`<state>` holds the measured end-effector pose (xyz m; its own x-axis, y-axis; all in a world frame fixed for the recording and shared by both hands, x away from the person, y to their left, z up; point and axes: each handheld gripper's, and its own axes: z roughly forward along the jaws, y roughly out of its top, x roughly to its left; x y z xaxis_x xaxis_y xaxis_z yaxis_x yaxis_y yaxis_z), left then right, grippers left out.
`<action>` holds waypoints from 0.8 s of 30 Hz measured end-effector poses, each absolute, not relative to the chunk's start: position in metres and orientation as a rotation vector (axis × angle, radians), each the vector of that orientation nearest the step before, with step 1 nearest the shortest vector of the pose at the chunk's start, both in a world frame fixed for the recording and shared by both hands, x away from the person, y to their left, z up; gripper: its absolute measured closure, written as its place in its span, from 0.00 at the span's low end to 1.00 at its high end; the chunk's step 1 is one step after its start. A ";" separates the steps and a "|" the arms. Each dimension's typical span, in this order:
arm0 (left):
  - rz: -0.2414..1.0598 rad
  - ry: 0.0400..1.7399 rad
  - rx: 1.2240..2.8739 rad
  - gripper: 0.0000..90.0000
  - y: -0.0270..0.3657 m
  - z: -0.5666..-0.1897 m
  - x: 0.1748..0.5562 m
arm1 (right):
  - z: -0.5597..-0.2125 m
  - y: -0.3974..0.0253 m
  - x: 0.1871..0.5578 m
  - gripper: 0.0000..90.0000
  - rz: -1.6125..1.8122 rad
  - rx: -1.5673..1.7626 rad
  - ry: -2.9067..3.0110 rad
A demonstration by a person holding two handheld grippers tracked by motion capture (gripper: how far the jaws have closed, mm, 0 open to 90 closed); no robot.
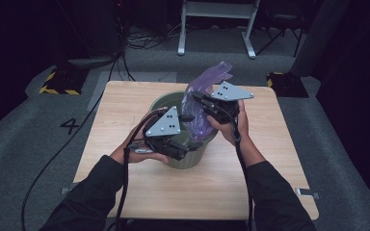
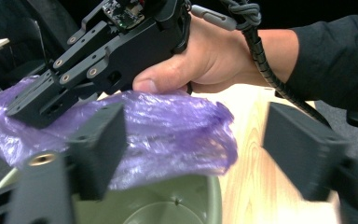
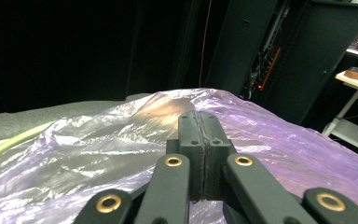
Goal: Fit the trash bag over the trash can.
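The purple bag (image 1: pixel 203 98) drapes over the far right rim of the green bin (image 1: pixel 173 159) at mid table. The right gripper (image 1: pixel 198 98) is clamped on its film; the left gripper (image 2: pixel 186 154) gapes just near it. Thin, limp, slippery plastic: best pinched at the loose edge. Table (image 1: pixel 250 178) free all round

left hand-held gripper (image 1: pixel 185 126): jaws wide apart | right hand-held gripper (image 1: pixel 198 98): jaws pressed together
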<state>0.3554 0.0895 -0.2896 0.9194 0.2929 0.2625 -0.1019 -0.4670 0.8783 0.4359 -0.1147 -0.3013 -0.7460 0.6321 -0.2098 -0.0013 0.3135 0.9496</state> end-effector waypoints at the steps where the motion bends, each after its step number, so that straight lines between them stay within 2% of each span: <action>1: 0.482 0.133 2.021 0.39 0.089 -0.290 0.357 | -0.301 -0.115 0.436 1.00 1.461 0.556 2.020; 3: 0.541 0.146 2.040 0.54 0.088 -0.290 0.359 | -0.301 -0.114 0.436 1.00 1.467 0.554 2.021; 4: 0.557 0.151 2.047 0.68 0.087 -0.290 0.360 | -0.301 -0.114 0.436 1.00 1.474 0.553 2.020; 6: 0.596 0.153 2.061 0.80 0.088 -0.290 0.362 | -0.301 -0.114 0.435 1.00 1.480 0.552 2.020; 7: 0.598 0.148 2.060 0.80 0.089 -0.290 0.363 | -0.300 -0.114 0.435 1.00 1.485 0.548 2.020; 8: 0.610 0.150 2.062 0.89 0.091 -0.290 0.364 | -0.300 -0.115 0.434 1.00 1.492 0.550 2.025; 14: 0.663 0.173 2.100 0.96 0.101 -0.291 0.370 | -0.300 -0.119 0.428 0.95 1.526 0.533 2.031; 17: 0.683 0.194 2.113 0.96 0.106 -0.296 0.372 | -0.301 -0.125 0.422 0.81 1.496 0.542 2.042; 18: 0.682 0.196 2.118 0.96 0.108 -0.298 0.373 | -0.301 -0.125 0.422 0.81 1.496 0.542 2.042; 19: 0.680 0.197 2.119 0.96 0.110 -0.299 0.373 | -0.301 -0.129 0.420 0.72 1.497 0.557 2.057; 21: 0.681 0.201 2.127 0.96 0.113 -0.303 0.375 | -0.302 -0.132 0.419 0.70 1.498 0.561 2.062; 24: 0.672 0.217 2.127 0.96 0.117 -0.306 0.377 | -0.302 -0.140 0.416 0.59 1.533 0.567 2.066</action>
